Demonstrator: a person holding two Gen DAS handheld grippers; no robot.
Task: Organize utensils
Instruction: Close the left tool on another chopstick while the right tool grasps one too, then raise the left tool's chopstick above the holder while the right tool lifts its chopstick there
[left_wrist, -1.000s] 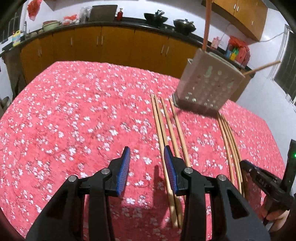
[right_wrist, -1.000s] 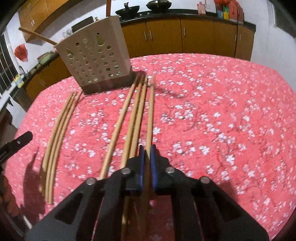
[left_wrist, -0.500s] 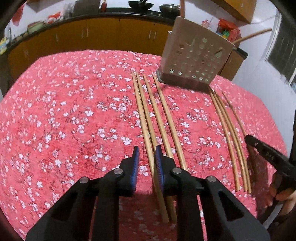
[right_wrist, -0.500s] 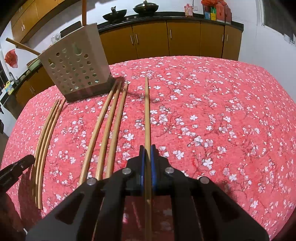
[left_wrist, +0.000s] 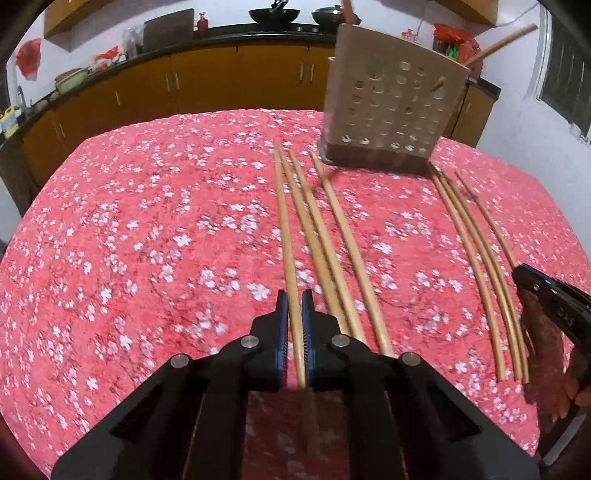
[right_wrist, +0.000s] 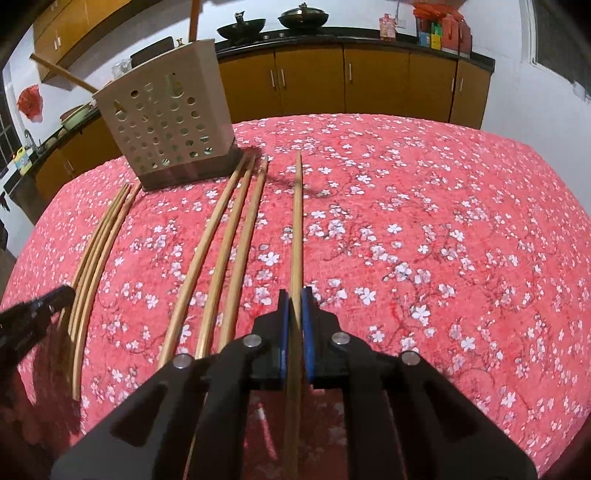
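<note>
- Left wrist view: the left gripper (left_wrist: 294, 306) had just been closing, and its blue pads were clamped on one long wooden chopstick (left_wrist: 286, 229), the leftmost of a group of four.
- That stick ran lengthwise straight away from the camera, far tip toward the perforated utensil holder (left_wrist: 388, 107) standing at the back of the red floral tablecloth (left_wrist: 129, 240).
- The other three sticks (left_wrist: 332, 240) lay just to its right, fanned out a bit but pointing the same general way, toward the holder.
- A second bunch of thinner sticks (left_wrist: 476, 258) lay well apart on the right, also running near-to-far. The black tip of the other tool poked in at the right edge.
- Right wrist view: the right gripper (right_wrist: 294, 306) was pinched tight on its own single chopstick (right_wrist: 296, 229), which pointed dead ahead, set apart from the three sticks (right_wrist: 229, 240) to its left.
- Holder (right_wrist: 166, 122) sat back left, with a stick handle poking out the top at an angle. Thin bunch (right_wrist: 99, 243) lay at far left.
</note>
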